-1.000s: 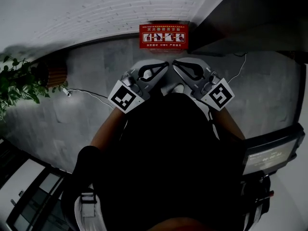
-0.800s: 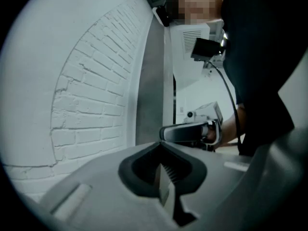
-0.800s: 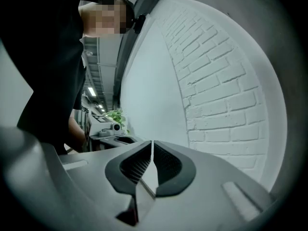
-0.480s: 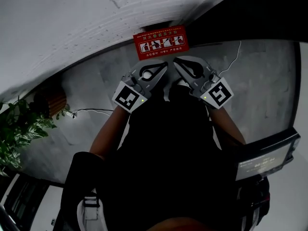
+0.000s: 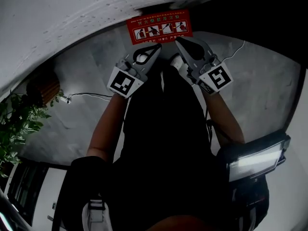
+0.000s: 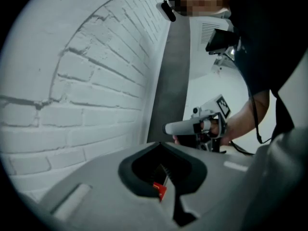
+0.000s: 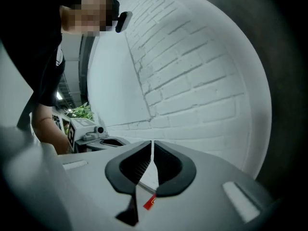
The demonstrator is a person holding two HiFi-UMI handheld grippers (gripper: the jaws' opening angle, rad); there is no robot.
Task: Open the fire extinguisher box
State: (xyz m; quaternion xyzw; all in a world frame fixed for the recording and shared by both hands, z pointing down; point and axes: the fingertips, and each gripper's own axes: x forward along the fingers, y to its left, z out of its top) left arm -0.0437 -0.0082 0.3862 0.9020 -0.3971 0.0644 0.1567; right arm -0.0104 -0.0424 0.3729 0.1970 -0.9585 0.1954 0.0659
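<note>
Nearest to you, your dark clothing filled the middle of the head view. A lit screen sat low at your right and a leafy plant at your left. Your bare forearms reached forward over the grey floor, where a thin white cable ran off to the left.

You held both tools side by side, well out in front of you. The left gripper had its jaws pressed together with the tips meeting and nothing between them. Only the dark hollow behind the tips stood open. The right gripper was the same, with its jaws pressed together and no more than a hairline slit between the tips. It carried nothing.

Just beyond the two tips lay the fire extinguisher box — red, with a row of white pictures on its face. It sat straight ahead at the foot of the white brick wall. From above, the right gripper's tip overlapped the box's near edge — whether it touched the box, no view showed.
</note>
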